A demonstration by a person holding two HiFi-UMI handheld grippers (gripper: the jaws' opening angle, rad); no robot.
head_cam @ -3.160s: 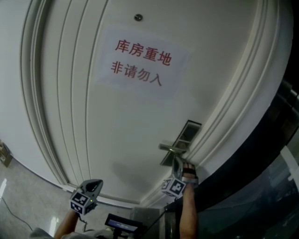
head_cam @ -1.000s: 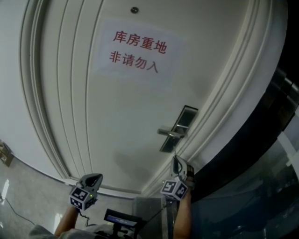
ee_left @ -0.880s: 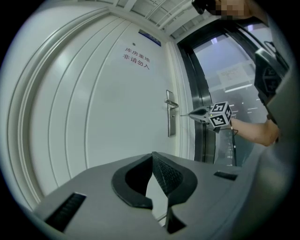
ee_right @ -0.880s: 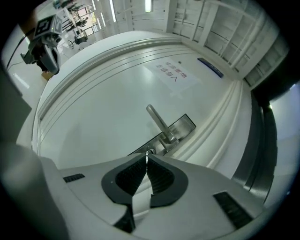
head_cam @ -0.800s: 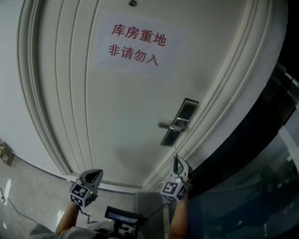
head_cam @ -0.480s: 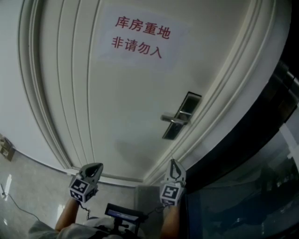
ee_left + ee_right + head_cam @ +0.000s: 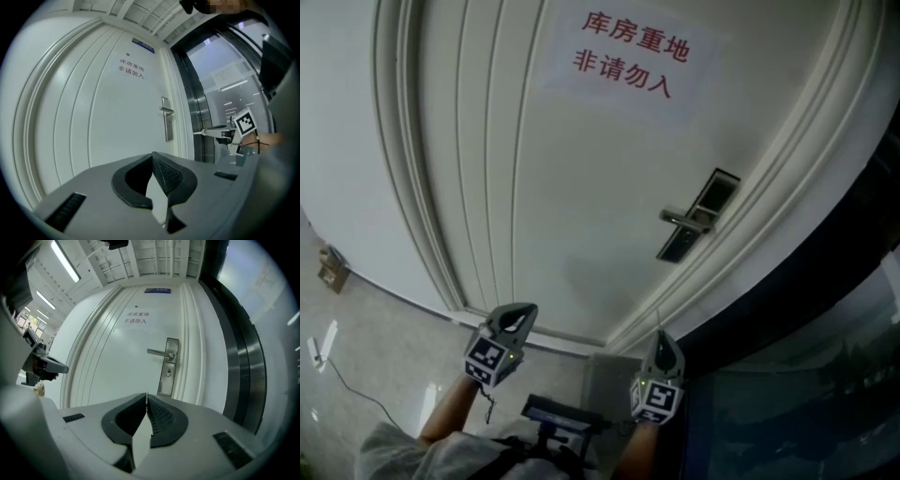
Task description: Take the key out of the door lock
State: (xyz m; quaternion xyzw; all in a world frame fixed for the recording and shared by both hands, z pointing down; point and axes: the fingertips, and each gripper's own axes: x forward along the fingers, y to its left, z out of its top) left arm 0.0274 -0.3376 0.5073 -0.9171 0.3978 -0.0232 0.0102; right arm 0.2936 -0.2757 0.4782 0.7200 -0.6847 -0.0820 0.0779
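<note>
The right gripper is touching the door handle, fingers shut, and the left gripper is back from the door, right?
No. The right gripper is well clear of the door handle, as the head view shows. Its fingers are shut, and the left gripper is back from the door.

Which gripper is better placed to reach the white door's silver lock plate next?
Right. In the head view the right gripper sits under the silver lock plate at the white door's latch edge; its view faces the plate squarely. The left gripper sits farther along the door.
</note>
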